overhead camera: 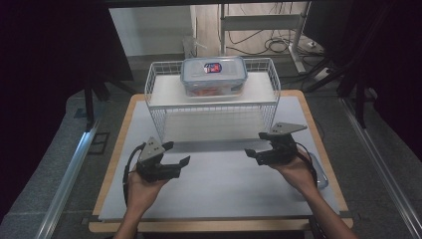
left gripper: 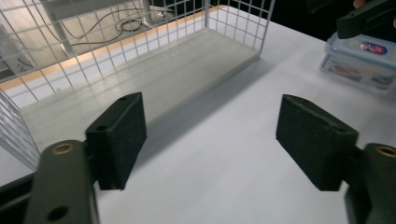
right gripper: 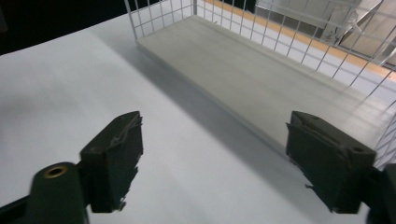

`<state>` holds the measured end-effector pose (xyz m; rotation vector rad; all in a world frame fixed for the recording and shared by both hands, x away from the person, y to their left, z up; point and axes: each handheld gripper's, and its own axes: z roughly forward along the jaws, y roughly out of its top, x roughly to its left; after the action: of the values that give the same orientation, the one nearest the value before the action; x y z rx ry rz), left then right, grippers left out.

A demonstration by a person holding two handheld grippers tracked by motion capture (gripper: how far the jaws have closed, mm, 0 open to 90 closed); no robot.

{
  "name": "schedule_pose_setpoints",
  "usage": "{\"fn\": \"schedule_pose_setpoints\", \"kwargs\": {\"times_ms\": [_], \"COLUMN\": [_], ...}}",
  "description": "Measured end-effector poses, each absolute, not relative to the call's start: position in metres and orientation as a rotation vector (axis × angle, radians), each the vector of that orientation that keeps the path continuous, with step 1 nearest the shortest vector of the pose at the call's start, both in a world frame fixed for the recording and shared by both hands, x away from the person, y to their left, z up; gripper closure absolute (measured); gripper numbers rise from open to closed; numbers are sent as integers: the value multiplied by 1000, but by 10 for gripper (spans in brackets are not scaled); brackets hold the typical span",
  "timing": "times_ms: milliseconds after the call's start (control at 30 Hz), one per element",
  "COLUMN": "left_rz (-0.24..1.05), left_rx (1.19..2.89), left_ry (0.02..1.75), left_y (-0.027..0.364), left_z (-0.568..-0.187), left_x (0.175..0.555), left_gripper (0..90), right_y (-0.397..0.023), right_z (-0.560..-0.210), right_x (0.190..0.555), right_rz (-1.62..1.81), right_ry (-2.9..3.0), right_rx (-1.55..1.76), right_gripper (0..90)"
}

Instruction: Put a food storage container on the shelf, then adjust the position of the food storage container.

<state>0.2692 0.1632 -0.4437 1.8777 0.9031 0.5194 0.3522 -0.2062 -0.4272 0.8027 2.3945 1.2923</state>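
Well beyond both tools (overhead camera: 171, 155) (overhead camera: 258, 145): container (overhead camera: 214, 75).

on the table (overhead camera: 219, 199) a wire rack (overhead camera: 212, 99) stood toward the far edge, with a lidded container (overhead camera: 214, 75) on its upper shelf and a flat board (left gripper: 154, 74) under it. nearer the person, the left gripper (overhead camera: 171, 155) was before the rack's left end, the right gripper (overhead camera: 256, 147) before its right end, well apart. another lidded container (left gripper: 362, 58) lay on the table to the right, beside the right gripper
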Motion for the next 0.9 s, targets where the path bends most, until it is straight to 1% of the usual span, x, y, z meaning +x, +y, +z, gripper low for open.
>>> {"fn": "schedule_pose_setpoints", "kwargs": {"times_ms": [267, 500, 600, 700, 900], "left_rz": [511, 506, 541, 583, 580], "left_rx": [1896, 1954, 1998, 2027, 2025], "left_ry": [971, 1022, 1024, 1017, 1019], "left_y": [165, 161, 157, 155, 157], "left_z": [-471, -493, -498, -499, -501], "left_x": [250, 236, 230, 229, 231], "left_gripper": [121, 75, 57, 54, 55], "right_y": [-220, -225, -222, -219, -219], "right_z": [-451, -472, -479, -483, -483], "right_x": [333, 313, 306, 303, 302], "right_rz": [1293, 1252, 1219, 1183, 1155], "right_ry": [2396, 2435, 2471, 2491, 2477], "right_rx": [844, 835, 819, 790, 759], "right_gripper": [132, 116, 109, 107, 105]}}
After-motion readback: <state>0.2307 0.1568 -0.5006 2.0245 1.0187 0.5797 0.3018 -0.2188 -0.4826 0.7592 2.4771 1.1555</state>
